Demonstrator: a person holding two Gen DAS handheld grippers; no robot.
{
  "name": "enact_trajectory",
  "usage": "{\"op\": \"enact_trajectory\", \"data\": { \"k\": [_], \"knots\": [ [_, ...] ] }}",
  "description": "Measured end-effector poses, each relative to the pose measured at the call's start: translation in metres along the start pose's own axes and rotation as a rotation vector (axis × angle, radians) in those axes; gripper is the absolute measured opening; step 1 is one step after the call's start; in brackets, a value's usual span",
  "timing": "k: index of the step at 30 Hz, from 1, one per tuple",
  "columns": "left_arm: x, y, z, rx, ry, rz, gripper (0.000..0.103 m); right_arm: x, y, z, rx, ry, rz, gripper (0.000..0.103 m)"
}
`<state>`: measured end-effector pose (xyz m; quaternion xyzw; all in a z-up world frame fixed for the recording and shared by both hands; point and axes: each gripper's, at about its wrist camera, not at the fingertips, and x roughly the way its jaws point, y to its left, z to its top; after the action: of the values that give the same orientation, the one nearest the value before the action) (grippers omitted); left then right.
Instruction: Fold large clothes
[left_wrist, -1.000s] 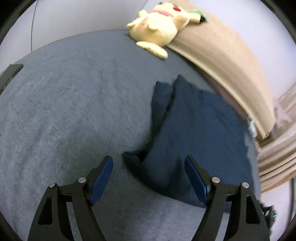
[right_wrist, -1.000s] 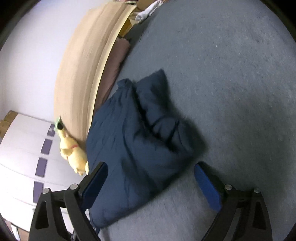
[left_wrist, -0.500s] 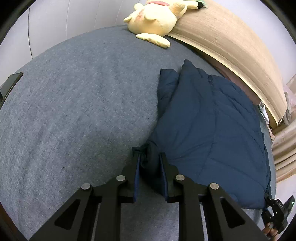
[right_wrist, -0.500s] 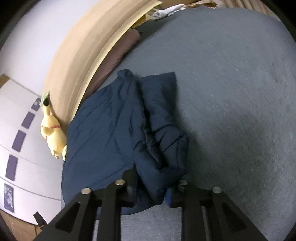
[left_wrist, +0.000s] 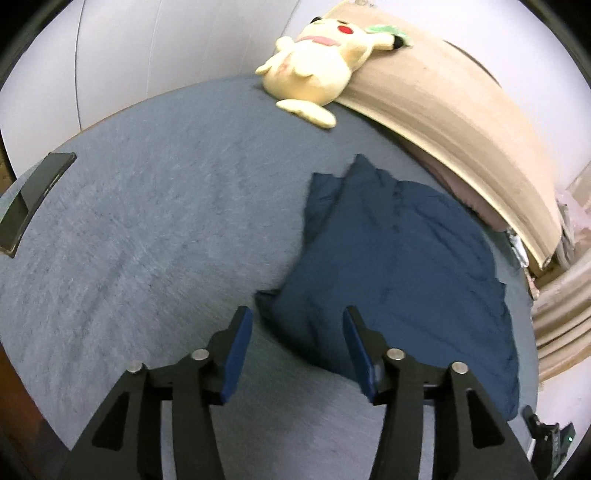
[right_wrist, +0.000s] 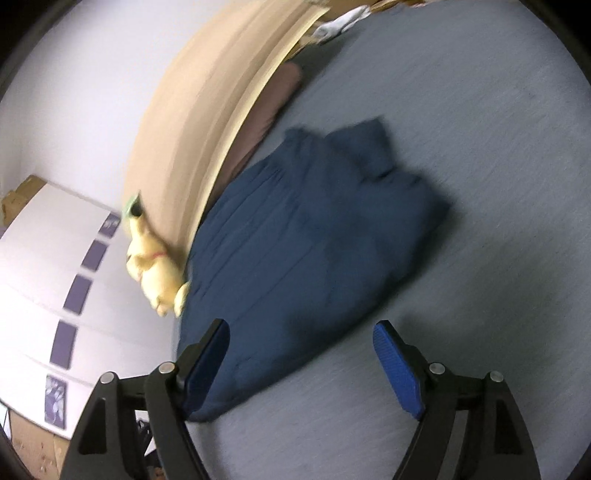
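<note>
A: What are the grippers doing?
B: The left gripper (left_wrist: 297, 345) has its jaws spread wide with nothing between them, just above the near corner of the jacket (left_wrist: 399, 266). The right gripper (right_wrist: 301, 360) is spread wide too and holds nothing.

A: And the jacket?
B: A dark blue bundle, lying on the grey bed (left_wrist: 147, 229) near the wooden headboard (left_wrist: 461, 122). A yellow plush toy (left_wrist: 317, 74) leans against the headboard, well apart from the jacket.

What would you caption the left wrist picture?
Open left gripper above a navy padded jacket on a grey bed, yellow plush toy behind.
</note>
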<state>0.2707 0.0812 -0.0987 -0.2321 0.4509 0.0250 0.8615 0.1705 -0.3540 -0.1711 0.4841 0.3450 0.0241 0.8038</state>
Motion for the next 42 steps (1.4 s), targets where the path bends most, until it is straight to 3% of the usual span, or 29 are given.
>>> {"op": "enact_trajectory", "data": {
  "k": [2,6,10,19,21,23,26,30,33,35,36,40,42],
  "knots": [
    [-0.007,-0.011,-0.009,0.015,-0.015,-0.014,0.069,0.024,0.02,-0.011,-0.019,0.039,0.019,0.083],
    [0.007,-0.029,-0.024,0.029,0.049,-0.065,0.071,0.048,0.029,-0.022,-0.002,0.088,0.034,0.083],
    [0.039,-0.046,-0.035,0.034,0.117,-0.064,0.071,0.064,0.028,-0.023,0.051,0.095,0.034,0.083],
    [0.071,-0.059,-0.03,-0.012,0.142,-0.064,0.076,0.09,0.027,-0.009,0.113,0.094,0.028,0.082],
    [0.074,-0.059,-0.031,-0.01,0.134,-0.072,0.076,0.091,0.028,-0.007,0.104,0.083,0.02,0.064],
    [0.076,-0.058,-0.031,0.001,0.132,-0.075,0.066,0.092,0.027,-0.004,0.064,0.087,-0.016,0.045],
    [0.08,-0.055,-0.032,0.005,0.142,-0.067,0.053,0.093,0.028,-0.003,0.035,0.093,-0.036,0.032],
    [0.088,-0.05,-0.036,0.01,0.149,-0.075,0.044,0.097,0.032,-0.005,-0.023,0.085,-0.067,0.031],
    [0.083,-0.048,-0.036,0.026,0.153,-0.088,0.044,0.095,0.023,-0.005,0.008,0.102,-0.034,0.04],
    [0.075,-0.038,-0.032,-0.008,0.191,-0.135,0.047,0.083,0.021,-0.005,0.022,0.091,-0.041,0.077],
    [0.069,-0.032,-0.031,-0.013,0.2,-0.144,0.049,0.072,0.02,-0.005,0.011,0.077,-0.016,0.084],
    [0.033,0.006,-0.019,0.018,0.111,-0.069,0.069,0.026,0.013,-0.002,-0.09,0.062,0.01,0.088],
    [0.022,0.023,-0.012,0.008,0.064,-0.032,0.069,0.005,0.003,0.005,-0.09,0.032,-0.002,0.088]
  ]
}}
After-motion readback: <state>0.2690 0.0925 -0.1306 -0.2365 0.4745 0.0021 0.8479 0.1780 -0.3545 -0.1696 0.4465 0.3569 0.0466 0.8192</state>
